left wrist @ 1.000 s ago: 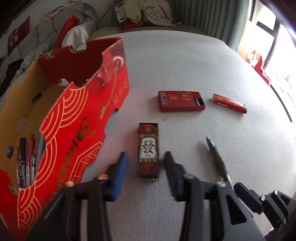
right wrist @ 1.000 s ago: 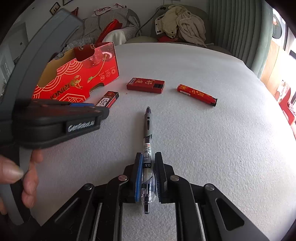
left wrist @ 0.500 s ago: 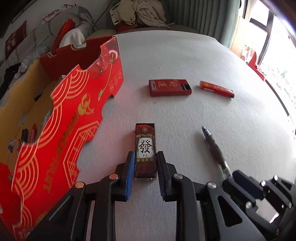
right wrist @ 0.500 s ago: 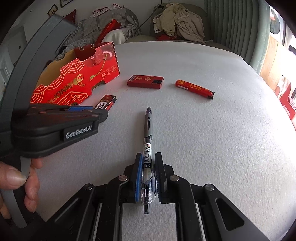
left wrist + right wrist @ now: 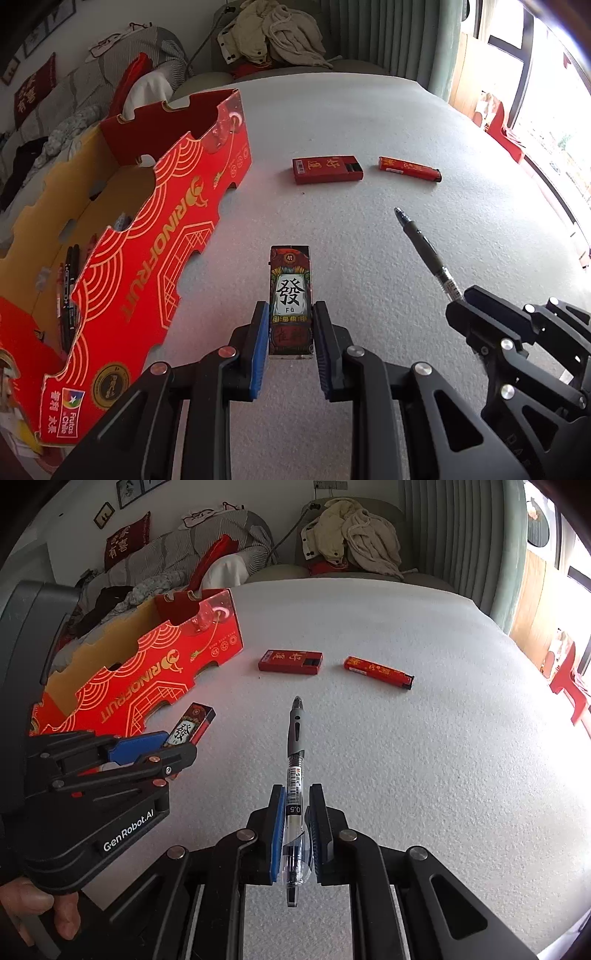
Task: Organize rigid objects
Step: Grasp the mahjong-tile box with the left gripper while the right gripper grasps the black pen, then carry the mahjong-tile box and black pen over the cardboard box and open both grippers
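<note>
The table [image 5: 369,110] wears a rough, matt white cloth. The fruit box [image 5: 155,258] at nine o'clock is printed cardboard with a slight sheen; the pen [image 5: 294,794] has a clear glossy plastic barrel.

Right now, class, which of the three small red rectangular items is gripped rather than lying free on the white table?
The mahjong-printed red lighter, clamped in the left tongs.

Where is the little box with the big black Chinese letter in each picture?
Left wrist: the mahjong-print box is bottom centre, clamped in the left gripper.
Right wrist: it sits mid-left, poking out of that gripper.
Shared landmark: the red RINOFRUIT carton, just beside the box.
</note>
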A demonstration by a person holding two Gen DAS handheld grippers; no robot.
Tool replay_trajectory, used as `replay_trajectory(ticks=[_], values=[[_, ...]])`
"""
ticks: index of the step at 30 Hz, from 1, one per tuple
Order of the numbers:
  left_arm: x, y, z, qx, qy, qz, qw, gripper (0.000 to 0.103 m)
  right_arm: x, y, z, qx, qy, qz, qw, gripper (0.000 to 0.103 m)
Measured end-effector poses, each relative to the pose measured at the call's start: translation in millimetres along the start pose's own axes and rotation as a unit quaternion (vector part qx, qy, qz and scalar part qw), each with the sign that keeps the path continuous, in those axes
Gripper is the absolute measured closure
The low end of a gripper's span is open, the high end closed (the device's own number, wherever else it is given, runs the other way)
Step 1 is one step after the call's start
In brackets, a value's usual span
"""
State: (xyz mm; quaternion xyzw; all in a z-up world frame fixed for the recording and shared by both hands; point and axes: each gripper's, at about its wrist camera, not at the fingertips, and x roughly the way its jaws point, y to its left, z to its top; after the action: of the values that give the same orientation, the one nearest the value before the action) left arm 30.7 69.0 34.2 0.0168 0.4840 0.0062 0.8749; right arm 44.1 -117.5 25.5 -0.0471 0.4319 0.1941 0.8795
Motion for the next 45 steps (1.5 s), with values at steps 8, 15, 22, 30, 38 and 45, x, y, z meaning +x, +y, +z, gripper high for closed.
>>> replay_trajectory(ticks=[8, 15, 22, 30, 38, 45], values=[[-15.2, 3.5, -4.4, -0.014, -0.011, 0.0, 0.9998, 0.078, -13.0, -0.4, 4.5, 0.009, -0.014, 0.004, 1.0, 0.089], [-33.6, 11.5, -0.9, -0.027, -0.029, 0.004, 0.9992, 0.078, -33.9, 7.5, 15.3, 0.003, -0.04, 0.009, 0.999, 0.089], [-49.2, 25.9, 2.9, -0.043, -0.046, 0.004, 0.998, 0.078, -47.0, 20.9, 24.1, -0.014, -0.058, 0.012, 0.998, 0.089], [-77.0, 37.0, 8.4, -0.058, -0.076, -0.001, 0.9954, 0.078, -64.0, 35.1, 41.2, -0.032, -0.087, 0.016, 0.996, 0.089], [-101.8, 50.4, 14.6, -0.072, -0.107, 0.002, 0.9916, 0.078, -78.2, 49.0, 55.9, -0.05, -0.11, 0.023, 0.992, 0.089], [-114.9, 71.5, 14.4, -0.092, -0.12, 0.012, 0.9885, 0.078, -84.7, 64.9, 67.9, -0.064, -0.123, 0.038, 0.99, 0.089]])
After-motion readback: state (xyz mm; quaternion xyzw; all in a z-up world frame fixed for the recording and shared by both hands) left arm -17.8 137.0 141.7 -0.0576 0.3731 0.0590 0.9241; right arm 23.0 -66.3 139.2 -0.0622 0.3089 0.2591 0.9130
